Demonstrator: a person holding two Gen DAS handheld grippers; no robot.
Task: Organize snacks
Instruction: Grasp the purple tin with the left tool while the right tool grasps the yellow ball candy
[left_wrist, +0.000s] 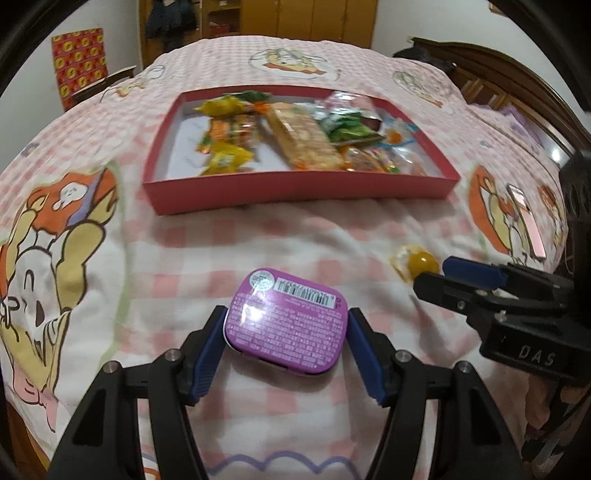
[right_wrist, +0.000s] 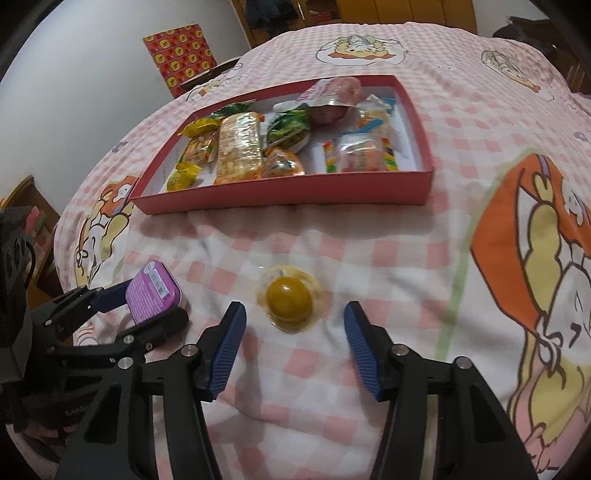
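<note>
One flat purple tin with rounded corners and a glossy printed label lies on the bed, which is covered in soft pink-checked cloth. The left tongs clench it by both sides. One domed yellow jelly cup sits between the spread right tongs, untouched. Behind stands one shallow red cardboard box of crinkly wrapped snacks.
</note>
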